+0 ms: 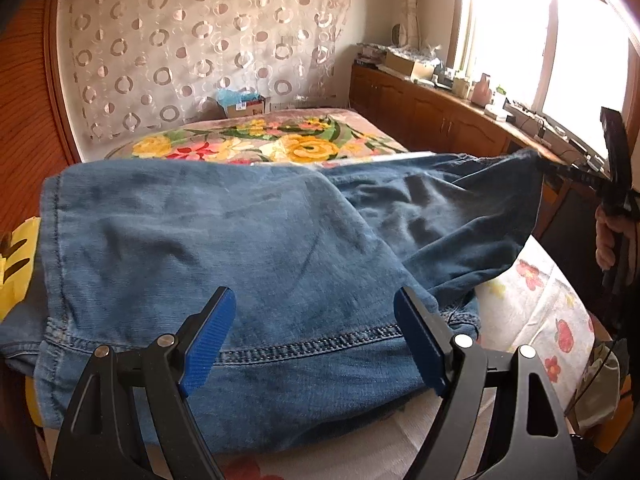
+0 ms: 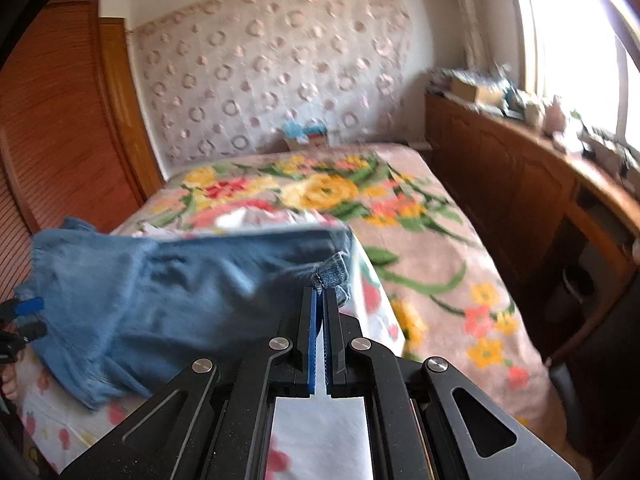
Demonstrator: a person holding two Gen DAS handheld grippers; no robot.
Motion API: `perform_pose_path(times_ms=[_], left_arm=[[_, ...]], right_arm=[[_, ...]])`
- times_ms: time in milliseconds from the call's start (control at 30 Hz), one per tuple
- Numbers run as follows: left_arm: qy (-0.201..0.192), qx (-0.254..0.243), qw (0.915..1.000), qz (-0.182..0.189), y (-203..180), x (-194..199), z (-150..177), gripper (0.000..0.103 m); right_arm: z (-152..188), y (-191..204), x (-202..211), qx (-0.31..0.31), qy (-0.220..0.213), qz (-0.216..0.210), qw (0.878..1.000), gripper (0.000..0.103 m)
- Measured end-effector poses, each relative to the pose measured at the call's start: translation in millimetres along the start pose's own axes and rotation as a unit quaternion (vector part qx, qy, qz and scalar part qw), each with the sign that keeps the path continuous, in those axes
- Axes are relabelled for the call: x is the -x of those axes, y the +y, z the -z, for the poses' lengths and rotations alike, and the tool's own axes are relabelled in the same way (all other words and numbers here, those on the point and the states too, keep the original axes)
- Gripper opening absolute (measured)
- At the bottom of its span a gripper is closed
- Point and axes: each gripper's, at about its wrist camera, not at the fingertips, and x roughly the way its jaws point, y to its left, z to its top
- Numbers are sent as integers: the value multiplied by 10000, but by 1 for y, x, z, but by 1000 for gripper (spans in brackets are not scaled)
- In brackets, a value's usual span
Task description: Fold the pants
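Note:
Blue denim pants (image 1: 240,240) lie partly folded on the bed, a stitched hem nearest the left wrist camera. My left gripper (image 1: 314,294) is open just above that hem, its blue pads (image 1: 212,336) wide apart with the cloth below them. My right gripper (image 2: 319,292) is shut on a corner of the pants (image 2: 332,272) and holds it lifted off the bed. The left wrist view shows this same right gripper (image 1: 548,166) at the far right, pulling the raised denim corner taut. The pants (image 2: 160,280) stretch leftward toward the left gripper (image 2: 28,314).
The bed carries a pink floral blanket (image 1: 280,140) and a white flowered sheet (image 1: 540,300). A wooden cabinet (image 1: 440,112) with clutter runs under the window on the right. A wooden wardrobe (image 2: 60,140) stands left. A cardboard box (image 1: 244,106) sits beyond the bed.

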Motion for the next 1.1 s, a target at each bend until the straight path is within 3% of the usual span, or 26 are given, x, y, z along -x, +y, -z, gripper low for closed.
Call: perform_pose_path(times_ms=[200, 400, 567, 667, 867, 1100], left_arm=[[-232, 54, 9997, -97, 9, 24, -2, 82], [-373, 236, 9987, -268, 26, 45, 7, 82], [-396, 420, 9975, -408, 46, 56, 18, 82], [-332, 496, 9971, -465, 54, 53, 25, 82], [-216, 547, 9972, -452, 60, 42, 29, 82], [-66, 457, 9984, -333, 53, 17, 22, 82]], right_arm=[[-46, 66, 19, 663, -459, -403, 9959, 2], [-76, 159, 21, 1358, -746, -1155, 9811, 2], [-78, 231, 5, 1633, -502, -1953, 9657, 3], [-68, 257, -9, 1811, -301, -2082, 9607, 4], [-72, 250, -34, 1716, -104, -1984, 9649, 13], [-77, 230, -50, 1500, 71, -1671, 9744, 36]])
